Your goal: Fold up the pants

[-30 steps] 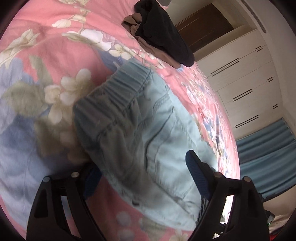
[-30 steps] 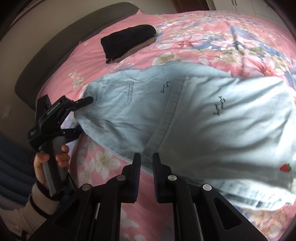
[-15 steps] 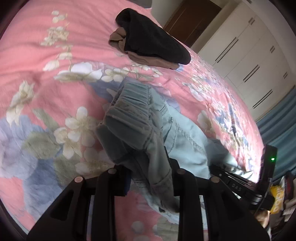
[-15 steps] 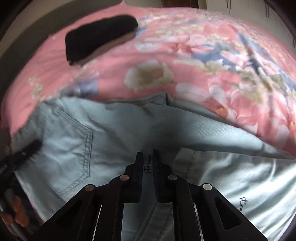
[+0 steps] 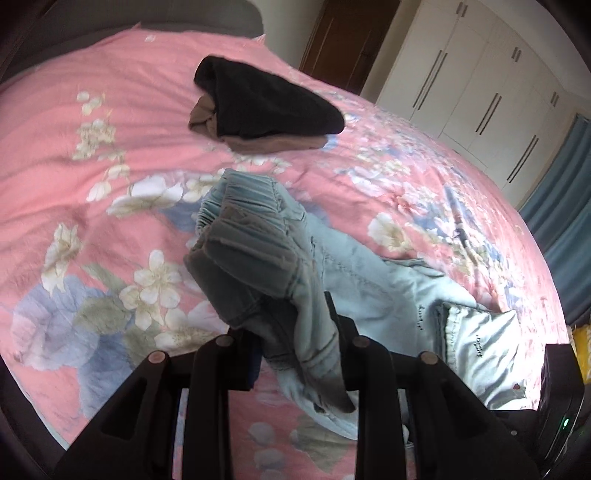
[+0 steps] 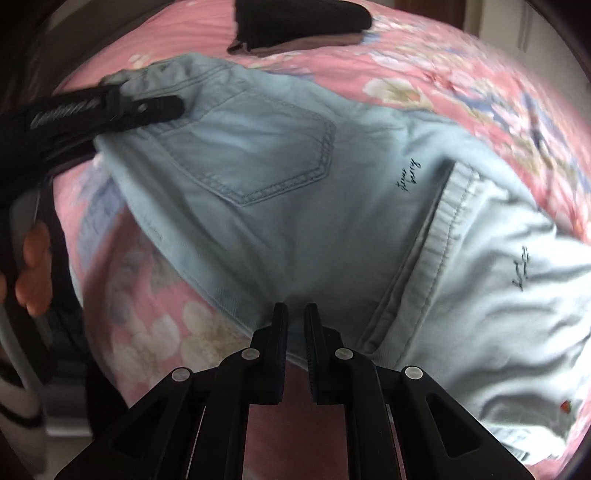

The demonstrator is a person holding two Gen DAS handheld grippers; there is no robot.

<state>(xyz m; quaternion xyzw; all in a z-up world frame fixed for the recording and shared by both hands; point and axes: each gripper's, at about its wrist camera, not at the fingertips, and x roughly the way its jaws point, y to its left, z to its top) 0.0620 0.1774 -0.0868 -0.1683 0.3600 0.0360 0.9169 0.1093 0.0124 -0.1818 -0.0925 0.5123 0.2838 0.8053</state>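
Observation:
The light blue denim pants (image 6: 295, 192) lie on the pink floral bedspread (image 5: 92, 147), back pocket up, one leg folded over at the right. My left gripper (image 5: 295, 332) is shut on the pants' elastic waistband (image 5: 243, 240) and holds it bunched and lifted off the bed. It also shows in the right wrist view (image 6: 147, 107) at the waist corner. My right gripper (image 6: 295, 317) is shut on the pants' near edge below the pocket.
A folded black garment (image 5: 266, 99) on a brown one (image 5: 266, 144) lies farther up the bed. White wardrobe doors (image 5: 480, 85) and a blue curtain (image 5: 561, 218) stand beyond the bed. The dark headboard (image 5: 110, 18) is at the far left.
My left gripper went from open around the waistband to shut on it and has lifted it. My right gripper stayed shut and moved along the pants to the edge below the pocket.

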